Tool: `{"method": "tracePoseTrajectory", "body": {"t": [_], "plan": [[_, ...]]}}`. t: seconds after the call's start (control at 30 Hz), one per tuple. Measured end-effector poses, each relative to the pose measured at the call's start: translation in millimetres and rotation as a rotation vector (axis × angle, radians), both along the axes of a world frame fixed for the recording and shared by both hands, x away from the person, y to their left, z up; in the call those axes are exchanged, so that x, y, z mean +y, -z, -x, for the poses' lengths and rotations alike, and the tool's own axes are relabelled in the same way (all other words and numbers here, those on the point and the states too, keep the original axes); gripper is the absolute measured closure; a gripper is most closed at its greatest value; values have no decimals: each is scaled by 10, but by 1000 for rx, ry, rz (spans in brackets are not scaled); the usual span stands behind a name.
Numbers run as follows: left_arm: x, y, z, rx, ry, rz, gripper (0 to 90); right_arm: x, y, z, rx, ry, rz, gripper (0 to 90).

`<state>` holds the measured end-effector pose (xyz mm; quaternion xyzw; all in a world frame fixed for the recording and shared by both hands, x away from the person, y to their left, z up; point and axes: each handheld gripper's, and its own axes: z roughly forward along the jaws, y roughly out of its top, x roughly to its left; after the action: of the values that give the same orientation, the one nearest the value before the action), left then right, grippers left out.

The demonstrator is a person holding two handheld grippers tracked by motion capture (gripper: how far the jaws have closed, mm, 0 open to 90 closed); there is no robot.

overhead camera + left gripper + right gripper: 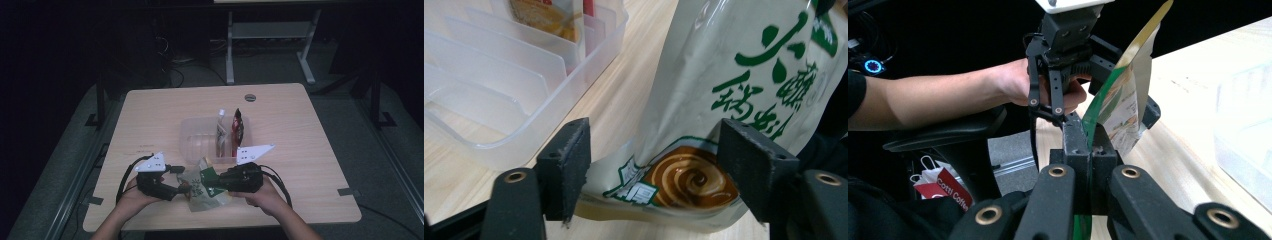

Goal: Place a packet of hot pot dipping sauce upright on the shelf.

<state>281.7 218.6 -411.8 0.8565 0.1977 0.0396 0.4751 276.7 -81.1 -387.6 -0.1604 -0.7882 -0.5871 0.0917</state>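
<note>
A green-and-white snack packet hangs between my two grippers near the table's front edge. My right gripper is shut on its edge; in the right gripper view the jaws pinch the packet upright. My left gripper stands open around the packet's lower end, with its pads wide apart on either side and not pressing on it. Behind them sits a clear divided container with a pale packet and a dark red packet standing in its slots.
The container's empty slots lie close to the left gripper's far side. A round grommet sits at the table's back edge. Past the table's near edge are a black chair arm and a red paper bag.
</note>
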Motion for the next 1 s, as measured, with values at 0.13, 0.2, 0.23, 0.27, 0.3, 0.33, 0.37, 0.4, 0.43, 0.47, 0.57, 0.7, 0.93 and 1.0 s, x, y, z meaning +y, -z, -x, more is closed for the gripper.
{"method": "tracePoseTrajectory", "body": {"t": [0.13, 0.2, 0.23, 0.27, 0.3, 0.33, 0.37, 0.4, 0.43, 0.47, 0.57, 0.7, 0.93, 1.0], "plan": [[91, -37, 13, -4, -16, 22, 229, -28, -10, -1, -16, 20, 2, 899], [147, -58, 19, -6, -35, 29, 209, -47, -23, -5, -18, 25, -2, 899], [178, -66, 22, -9, -48, 34, 197, -56, -32, -5, -19, 29, -8, 899], [214, -68, 23, -6, -61, 37, 189, -66, -40, -5, -18, 34, -13, 899], [237, -66, 20, -8, -63, 34, 186, -79, -50, -7, -20, 39, -20, 899], [261, -60, 23, -2, -70, 32, 184, -86, -57, -5, -18, 44, -24, 899], [284, -48, 23, 1, -78, 25, 184, -95, -67, -7, -18, 50, -29, 899], [303, -38, 22, 3, -79, 17, 183, -108, -81, -11, -19, 57, -32, 899], [317, -29, 23, 6, -83, 14, 181, -117, -91, -14, -24, 66, -34, 899], [325, -23, 23, 7, -83, 12, 181, -127, -100, -21, -28, 74, -36, 899], [351, -11, 29, 13, -87, 1, 181, -147, -128, -54, -25, 93, -54, 899], [347, 21, 28, 21, -88, -3, 181, -159, -203, -112, -42, 124, -76, 899], [298, 68, 42, 19, -61, -42, 179, -131, -370, -226, -79, 169, -102, 899], [288, 76, 41, 21, -53, -50, 179, -106, -430, -278, -90, 178, -114, 899]]}}
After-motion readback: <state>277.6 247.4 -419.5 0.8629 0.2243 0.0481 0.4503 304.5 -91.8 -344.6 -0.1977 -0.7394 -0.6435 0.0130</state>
